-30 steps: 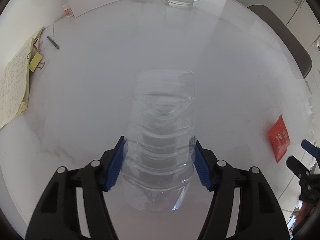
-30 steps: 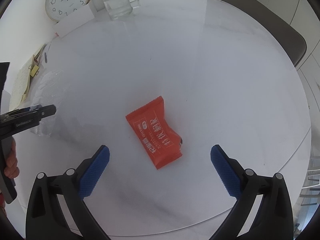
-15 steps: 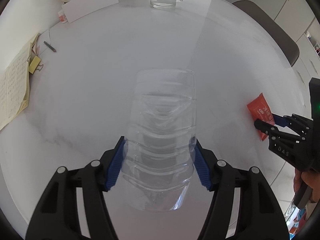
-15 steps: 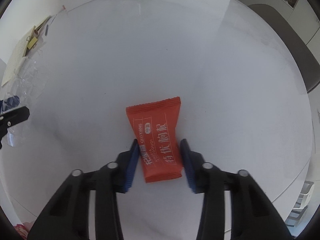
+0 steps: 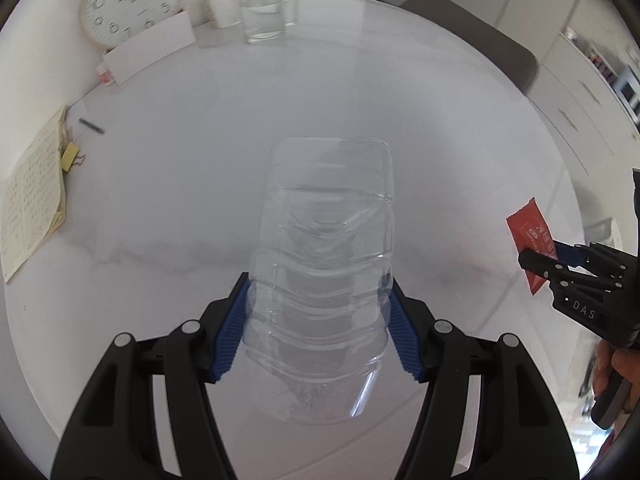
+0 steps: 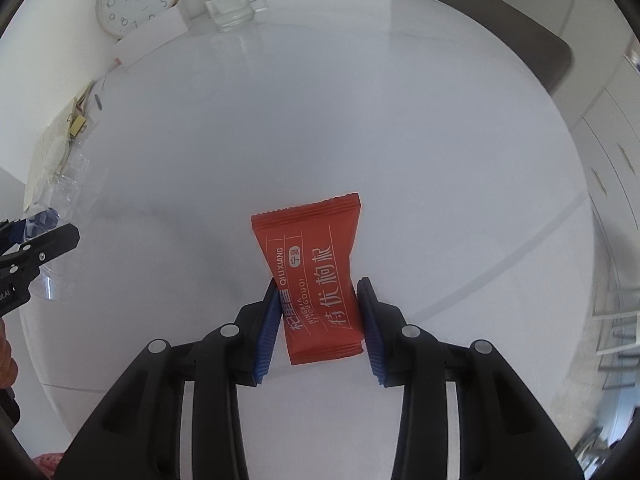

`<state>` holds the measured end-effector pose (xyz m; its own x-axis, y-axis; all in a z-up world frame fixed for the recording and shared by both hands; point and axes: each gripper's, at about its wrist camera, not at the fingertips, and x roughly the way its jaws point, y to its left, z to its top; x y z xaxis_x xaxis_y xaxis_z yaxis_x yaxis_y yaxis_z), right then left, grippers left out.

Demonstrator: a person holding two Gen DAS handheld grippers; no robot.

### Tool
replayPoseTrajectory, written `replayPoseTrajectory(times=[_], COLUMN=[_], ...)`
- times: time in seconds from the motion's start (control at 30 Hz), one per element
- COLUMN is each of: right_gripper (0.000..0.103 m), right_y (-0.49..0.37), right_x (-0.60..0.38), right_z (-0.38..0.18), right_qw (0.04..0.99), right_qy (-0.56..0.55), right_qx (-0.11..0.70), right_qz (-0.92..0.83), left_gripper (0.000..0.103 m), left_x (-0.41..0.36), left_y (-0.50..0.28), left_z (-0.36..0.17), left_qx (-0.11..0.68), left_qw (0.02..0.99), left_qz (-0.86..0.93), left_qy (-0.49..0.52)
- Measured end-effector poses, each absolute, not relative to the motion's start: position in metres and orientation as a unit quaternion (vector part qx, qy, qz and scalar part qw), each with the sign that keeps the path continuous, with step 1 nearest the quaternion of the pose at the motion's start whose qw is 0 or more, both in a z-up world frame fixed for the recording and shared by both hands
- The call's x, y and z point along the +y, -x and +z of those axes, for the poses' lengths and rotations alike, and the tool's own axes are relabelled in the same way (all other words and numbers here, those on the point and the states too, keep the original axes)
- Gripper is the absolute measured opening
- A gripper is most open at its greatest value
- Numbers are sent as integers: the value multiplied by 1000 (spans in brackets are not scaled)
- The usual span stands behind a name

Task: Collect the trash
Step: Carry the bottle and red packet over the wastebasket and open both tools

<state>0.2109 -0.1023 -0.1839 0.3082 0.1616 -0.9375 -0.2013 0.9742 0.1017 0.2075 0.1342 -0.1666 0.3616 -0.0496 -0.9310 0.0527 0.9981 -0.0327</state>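
My left gripper (image 5: 318,320) is shut on a crushed clear plastic bottle (image 5: 324,248) and holds it above the round white table (image 5: 180,220). My right gripper (image 6: 319,316) is shut on a red snack wrapper (image 6: 316,280) with white Chinese lettering, lifted off the table. In the left wrist view the right gripper (image 5: 538,254) shows at the far right with the red wrapper (image 5: 530,236) in it. In the right wrist view the left gripper (image 6: 48,236) shows at the left edge with the clear bottle (image 6: 56,184).
At the table's far side stand a wall clock (image 5: 132,0), a white card (image 5: 150,50), a glass of water (image 5: 266,12) and a white mug (image 5: 222,8). A paper pad (image 5: 32,192), yellow clip (image 5: 70,156) and pen (image 5: 91,126) lie left. A grey chair (image 5: 480,36) stands behind.
My right gripper has closed on the red wrapper and lifted it off the table. My left gripper keeps the bottle and has tilted up, showing more of the far wall.
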Motion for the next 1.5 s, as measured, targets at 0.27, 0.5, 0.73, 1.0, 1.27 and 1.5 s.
replayPoseTrajectory(times=[0.27, 0.5, 0.73, 1.0, 1.27, 1.5], right_gripper=[39, 39, 39, 39, 39, 39], right_y=[-106, -29, 46, 95, 115, 120], right_x=[-171, -240, -309, -358, -377, -385], right_z=[-166, -162, -161, -165, -170, -176], right_qw=[818, 820, 818, 816, 816, 816], right_qy=[-43, -97, -120, -138, -144, -149], right_qx=[572, 563, 560, 558, 556, 557], right_qz=[40, -19, -55, -68, -64, -47], left_gripper=[62, 62, 62, 62, 69, 90], left_x=[67, -10, -111, -186, -252, -247], left_y=[-154, -106, -44, -9, 26, 35], left_z=[-158, -154, -160, -203, -248, -224], left_qx=[557, 556, 549, 579, 600, 569], left_qw=[819, 799, 775, 741, 713, 747], left_qz=[-124, -208, -284, -308, -311, -293], left_qy=[-47, -90, -129, -141, -187, -181])
